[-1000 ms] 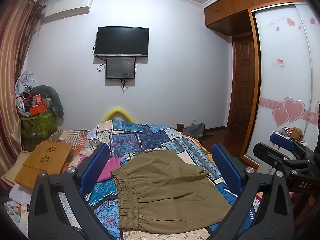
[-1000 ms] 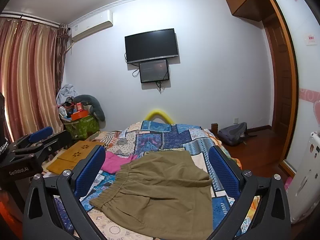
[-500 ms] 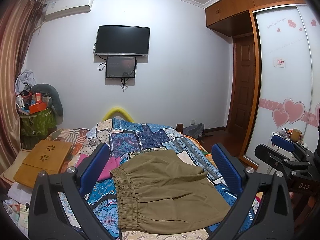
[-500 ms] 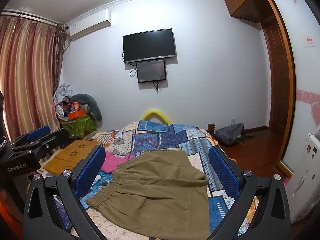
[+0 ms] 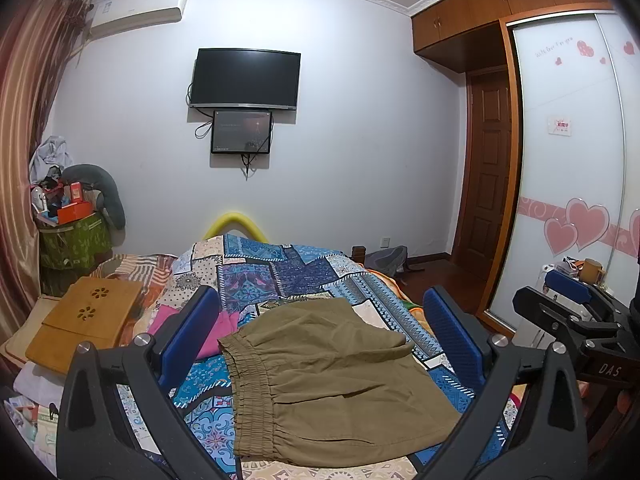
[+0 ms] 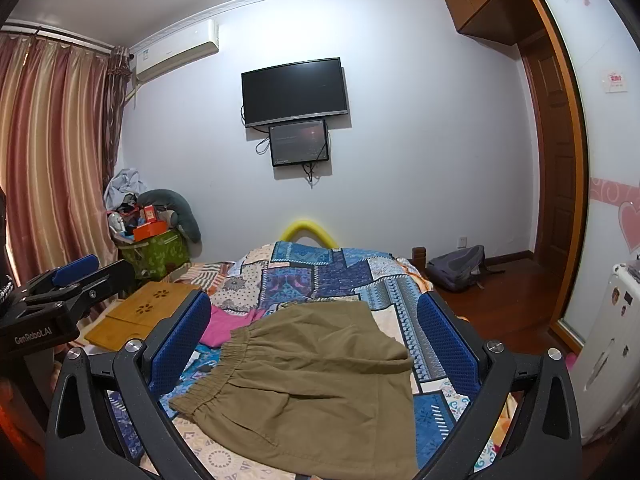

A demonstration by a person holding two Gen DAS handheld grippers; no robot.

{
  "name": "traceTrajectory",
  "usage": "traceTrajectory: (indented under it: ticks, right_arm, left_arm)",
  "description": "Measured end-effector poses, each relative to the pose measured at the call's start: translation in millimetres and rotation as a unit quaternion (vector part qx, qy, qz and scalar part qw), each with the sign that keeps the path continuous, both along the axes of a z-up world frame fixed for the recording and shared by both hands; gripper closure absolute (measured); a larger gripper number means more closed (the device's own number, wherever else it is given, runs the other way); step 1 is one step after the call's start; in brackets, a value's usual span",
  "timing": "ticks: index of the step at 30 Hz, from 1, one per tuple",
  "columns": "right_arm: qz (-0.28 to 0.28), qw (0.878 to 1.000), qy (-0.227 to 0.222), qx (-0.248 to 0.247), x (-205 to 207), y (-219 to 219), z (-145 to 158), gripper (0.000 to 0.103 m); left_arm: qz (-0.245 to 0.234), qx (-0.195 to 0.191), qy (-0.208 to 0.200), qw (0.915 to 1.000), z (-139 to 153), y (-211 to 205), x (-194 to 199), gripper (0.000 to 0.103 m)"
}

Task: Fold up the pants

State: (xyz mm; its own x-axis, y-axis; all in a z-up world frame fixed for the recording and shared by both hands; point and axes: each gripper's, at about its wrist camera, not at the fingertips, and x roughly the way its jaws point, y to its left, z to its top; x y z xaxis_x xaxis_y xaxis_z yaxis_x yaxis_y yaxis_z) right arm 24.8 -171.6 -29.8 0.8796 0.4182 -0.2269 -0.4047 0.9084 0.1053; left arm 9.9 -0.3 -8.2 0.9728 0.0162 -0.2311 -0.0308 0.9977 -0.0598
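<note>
Above the near end of the bed, the left gripper [image 5: 320, 344] and the right gripper [image 6: 314, 344] hover side by side with their blue pads spread wide and nothing between them; neither touches cloth. In each wrist view the other tool appears at the frame edge, also clear of the bed. Directly ahead of and below both tools lie the olive pants [image 5: 328, 380], resting on the patchwork quilt [image 5: 280, 276]. The elastic waistband [image 5: 250, 392] faces the left side; one layer of fabric is already laid over another, leaving a diagonal edge across the upper portion, so the garment appears partly folded, though the leg ends cannot be traced with certainty. A pink garment [image 6: 228, 326] lies just beside the waistband corner, partly tucked behind the left pad in the left wrist view. Farther out, a wooden lap tray [image 5: 84, 324] sits well to the left. Compared with the frames of one second ago, both cameras have pulled back and tilted slightly upward: the pants sit marginally lower in the frame, and their outline and creases are unchanged. This indicates that no fold is in progress at present; the tools are likely pausing between folds or lining up for the next grasp, probably at the waistband or the far hem.
</note>
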Motion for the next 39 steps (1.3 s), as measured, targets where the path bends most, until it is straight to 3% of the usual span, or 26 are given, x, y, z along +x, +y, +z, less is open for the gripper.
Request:
traceTrajectory:
  ticks: [26, 39]
  right_arm:
    - [0.0, 1.0, 0.001, -0.001, 1.2, -0.8, 0.3, 0.001]
    - [-0.007, 1.0, 0.008, -0.011, 11.4, -4.0, -7.1, 0.001]
  left_arm:
    - [0.004, -0.002, 0.0, 1.0, -0.9, 1.8, 3.1, 0.0]
    - [0.016, 0.005, 0.023, 0.9996, -12.8, 5.6, 23.1, 0.0]
